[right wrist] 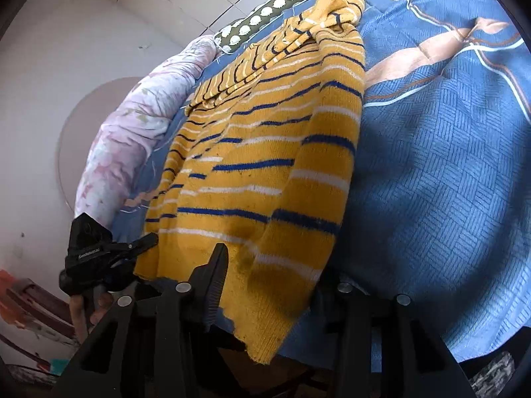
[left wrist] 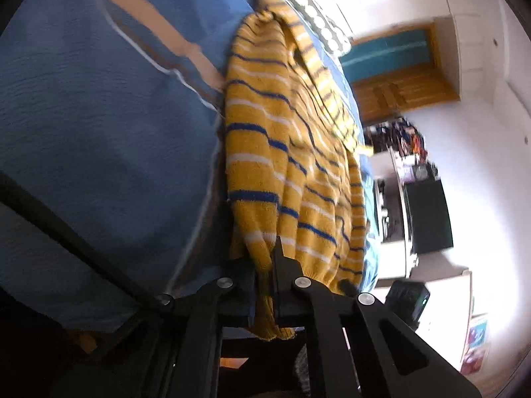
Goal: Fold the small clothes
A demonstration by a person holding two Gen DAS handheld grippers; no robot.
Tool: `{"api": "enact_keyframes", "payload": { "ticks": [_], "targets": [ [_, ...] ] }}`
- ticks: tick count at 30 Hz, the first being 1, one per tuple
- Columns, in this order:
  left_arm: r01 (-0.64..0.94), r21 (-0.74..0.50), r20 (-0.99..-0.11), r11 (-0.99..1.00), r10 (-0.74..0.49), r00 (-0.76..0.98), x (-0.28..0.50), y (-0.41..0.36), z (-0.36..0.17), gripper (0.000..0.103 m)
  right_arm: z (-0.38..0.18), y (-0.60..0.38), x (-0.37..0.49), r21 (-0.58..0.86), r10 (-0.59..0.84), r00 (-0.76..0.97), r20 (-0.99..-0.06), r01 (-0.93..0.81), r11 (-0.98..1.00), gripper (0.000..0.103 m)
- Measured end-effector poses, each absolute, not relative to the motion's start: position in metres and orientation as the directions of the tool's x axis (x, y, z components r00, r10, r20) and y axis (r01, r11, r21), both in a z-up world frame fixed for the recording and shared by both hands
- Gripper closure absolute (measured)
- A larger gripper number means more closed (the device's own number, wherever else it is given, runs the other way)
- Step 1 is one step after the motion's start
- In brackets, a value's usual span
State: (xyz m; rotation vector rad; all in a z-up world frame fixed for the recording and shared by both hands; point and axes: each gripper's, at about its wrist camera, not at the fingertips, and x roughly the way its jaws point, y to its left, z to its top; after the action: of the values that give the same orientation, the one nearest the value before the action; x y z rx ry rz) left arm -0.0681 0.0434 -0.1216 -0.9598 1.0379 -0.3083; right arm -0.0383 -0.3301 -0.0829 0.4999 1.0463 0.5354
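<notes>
gripping the near hem of the yellow knit sweater with blue and white stripes, which lies on the blue patterned bedspread, the left gripper is clamped tight; the right gripper straddles the hem, contact unclear. next, probably lifting it toward the collar.

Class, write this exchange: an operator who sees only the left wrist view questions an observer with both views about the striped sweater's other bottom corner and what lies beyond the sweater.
Operator: Where is the right gripper on the hem?
Observer: The right gripper straddles the sweater hem, jaws apart, with fabric draped between them.
Operator: What lies past the sweater's far side?
Observer: A floral duvet is bunched along the bed's edge by the wall.
</notes>
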Motion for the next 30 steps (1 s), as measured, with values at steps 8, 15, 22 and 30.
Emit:
{"api": "enact_keyframes", "payload": {
  "ticks": [8,15,22,30],
  "targets": [
    [-0.168,-0.696,-0.622,0.698,-0.47,0.626,-0.107,0.069,-0.054,0.098,-0.053,-0.351,-0.05,0.63,0.663,0.376,-0.647,-0.226,0.743,0.094],
    [-0.167,-0.671,-0.652,0.723,-0.467,0.598,-0.13,0.056,-0.065,0.098,-0.041,-0.37,-0.088,0.613,0.654,0.392,-0.648,-0.241,0.752,0.095],
    [-0.135,-0.635,-0.652,0.761,-0.435,0.621,-0.117,0.061,-0.048,0.098,-0.037,-0.355,-0.07,0.594,0.65,0.38,-0.658,-0.268,0.759,0.095],
    [-0.061,-0.558,-0.654,0.827,-0.393,0.647,-0.015,0.059,0.007,0.098,0.025,-0.343,0.0,0.543,0.641,0.5,-0.583,-0.347,0.765,0.094]
  ]
}}
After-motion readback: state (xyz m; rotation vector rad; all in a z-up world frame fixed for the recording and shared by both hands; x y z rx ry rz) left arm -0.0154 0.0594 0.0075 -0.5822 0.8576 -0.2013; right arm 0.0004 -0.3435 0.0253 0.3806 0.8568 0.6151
